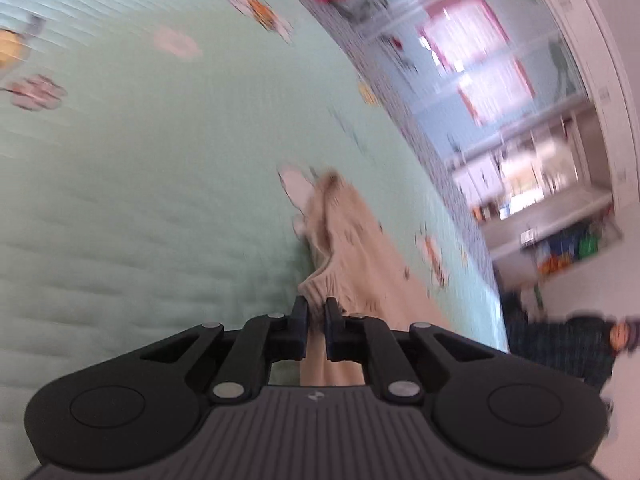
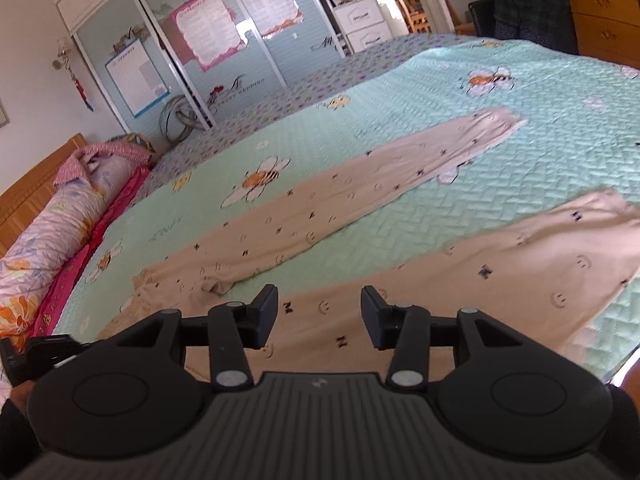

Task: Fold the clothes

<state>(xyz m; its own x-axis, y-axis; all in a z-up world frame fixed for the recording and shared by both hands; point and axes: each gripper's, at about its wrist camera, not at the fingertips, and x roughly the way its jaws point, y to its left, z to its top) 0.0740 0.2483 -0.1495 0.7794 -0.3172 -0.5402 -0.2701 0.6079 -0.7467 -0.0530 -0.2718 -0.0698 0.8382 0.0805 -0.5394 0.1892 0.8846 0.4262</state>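
Beige patterned trousers (image 2: 320, 204) lie spread on a mint quilted bedcover (image 2: 440, 216). One leg stretches away to the upper right and the other leg (image 2: 500, 272) runs right, close under me. My right gripper (image 2: 319, 300) hovers open just above this near leg, with nothing between its fingers. In the blurred left wrist view, my left gripper (image 1: 316, 304) is shut on a bunched edge of the trousers (image 1: 352, 240), whose fabric trails away over the bedcover (image 1: 140, 180).
A rolled floral quilt (image 2: 60, 216) and a wooden headboard (image 2: 32, 176) line the left side of the bed. Sliding wardrobe doors (image 2: 208, 40) stand behind. A person (image 2: 528, 0) stands by a wooden dresser (image 2: 604, 20) at the far right. The bed's edge (image 2: 624, 360) is at lower right.
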